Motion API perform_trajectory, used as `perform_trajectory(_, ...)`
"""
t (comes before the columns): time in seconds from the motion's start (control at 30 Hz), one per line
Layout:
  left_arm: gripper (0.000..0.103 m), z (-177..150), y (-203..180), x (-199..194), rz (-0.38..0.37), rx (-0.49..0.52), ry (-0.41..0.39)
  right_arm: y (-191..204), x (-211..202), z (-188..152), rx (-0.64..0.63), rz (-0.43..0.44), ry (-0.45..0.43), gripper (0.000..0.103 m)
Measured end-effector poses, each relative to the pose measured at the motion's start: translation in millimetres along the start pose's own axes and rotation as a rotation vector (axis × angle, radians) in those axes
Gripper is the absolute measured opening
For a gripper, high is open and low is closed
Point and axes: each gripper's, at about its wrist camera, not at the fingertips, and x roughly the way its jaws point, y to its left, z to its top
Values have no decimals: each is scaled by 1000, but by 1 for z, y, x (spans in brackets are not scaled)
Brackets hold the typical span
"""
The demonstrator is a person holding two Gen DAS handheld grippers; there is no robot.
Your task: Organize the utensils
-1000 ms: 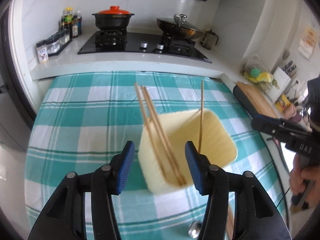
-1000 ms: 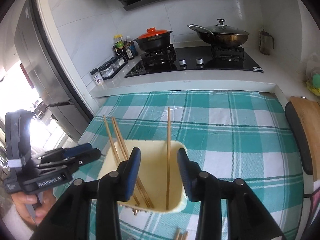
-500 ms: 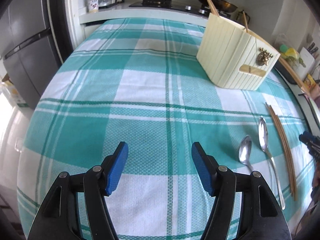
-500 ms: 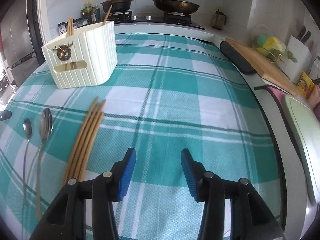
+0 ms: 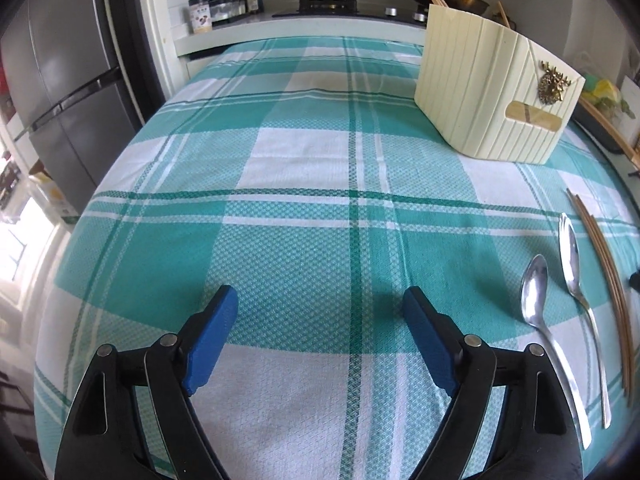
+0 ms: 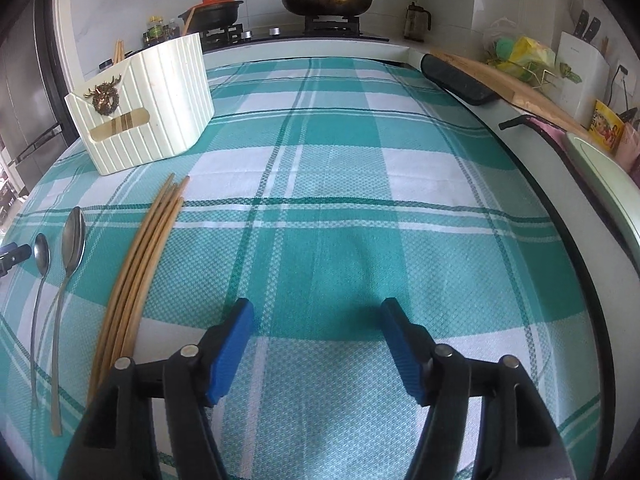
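both hand-held grippers lower than before, holder [image 6: 148, 108] farther, no legible writing

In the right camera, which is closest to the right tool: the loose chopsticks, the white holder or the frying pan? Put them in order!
From the right tool:
1. Loose chopsticks, lying on the cloth just to its left.
2. White holder, farther back on the left.
3. Frying pan, on the stove past the table's far end.

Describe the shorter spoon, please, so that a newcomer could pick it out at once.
Start at the cream utensil holder on the checked tablecloth. Nearer the camera lie loose chopsticks, then two spoons. The shorter spoon is the outermost, with the smaller bowl.
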Motion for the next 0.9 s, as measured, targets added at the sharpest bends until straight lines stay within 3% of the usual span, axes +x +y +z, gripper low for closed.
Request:
perform_trajectory(0.03, 89, 0, 1, 0, 2, -6, 3, 5, 2, 0, -23, -6, 9, 87)
perform_trajectory(0.2, 93, 0, 2, 2, 12, -11, 8, 5, 1, -1, -23, -12, 9, 89)
perform_trajectory(0.9, 94, 0, 2, 2, 14, -13, 10, 4, 1, -1, -23, -12, 11, 90)
